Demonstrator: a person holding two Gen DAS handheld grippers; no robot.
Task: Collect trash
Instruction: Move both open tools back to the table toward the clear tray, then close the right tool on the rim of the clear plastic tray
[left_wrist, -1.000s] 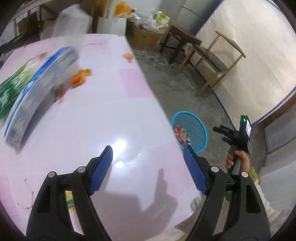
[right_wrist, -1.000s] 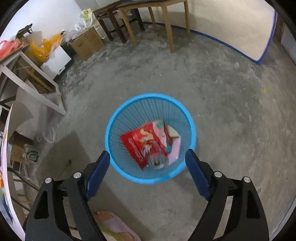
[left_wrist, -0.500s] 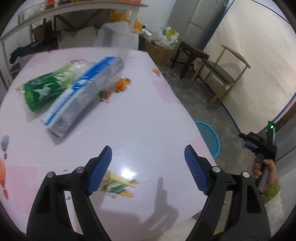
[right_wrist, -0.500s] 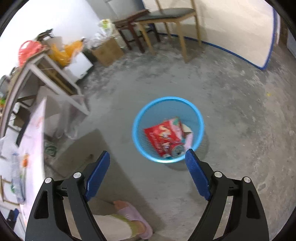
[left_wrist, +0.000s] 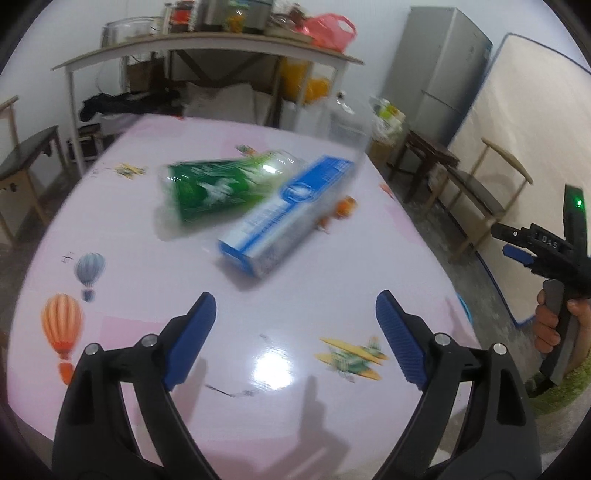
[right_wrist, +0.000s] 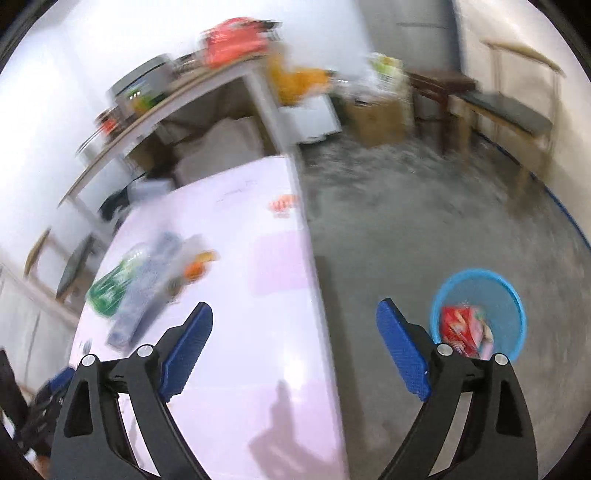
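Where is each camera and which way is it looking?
Left wrist: sits on the left gripper, facing across the pink table at the blue box and green bag; the right hand shows at the right edge.
Right wrist: sits on the right gripper, facing the table edge and the floor with the blue basket.
Both show the table, box and bag.

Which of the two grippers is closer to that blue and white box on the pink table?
Left. The left gripper hovers open just short of the blue and white box; the right gripper hangs open over the pink table's edge, farther back.
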